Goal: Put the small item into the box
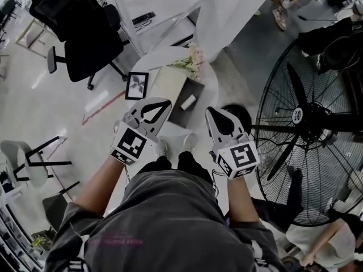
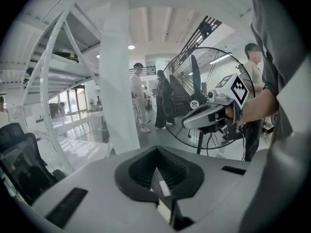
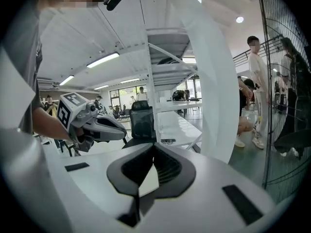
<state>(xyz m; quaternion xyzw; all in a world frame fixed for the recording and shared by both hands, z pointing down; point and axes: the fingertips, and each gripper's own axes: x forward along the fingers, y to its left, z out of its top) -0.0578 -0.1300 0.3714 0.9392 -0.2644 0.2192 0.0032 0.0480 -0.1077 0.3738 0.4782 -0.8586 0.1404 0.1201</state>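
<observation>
Though unconfirmed at close range, judged done: small item point(image 1: 188, 101) apparently in box point(image 1: 196, 89) on surface point(image 1: 164, 83); left hand-held gripper point(image 1: 162, 105) and right hand-held gripper point(image 1: 212, 112) shut, empty, raised.

Dark open-topped box point(image 1: 196, 88); small white cylindrical item point(image 1: 188, 101) lying tilted inside it.

Two claws, the left claw point(image 1: 165, 103) and the right claw point(image 1: 211, 112); ahead of them one worktop point(image 1: 159, 58) with one dark box point(image 1: 195, 89), one small white item point(image 1: 188, 101), one framed picture point(image 1: 136, 85) and one bunch of flowers point(image 1: 191, 64); right of the right claw one big fan point(image 1: 309, 118); far ahead of the left claw one black office chair point(image 1: 85, 35).
</observation>
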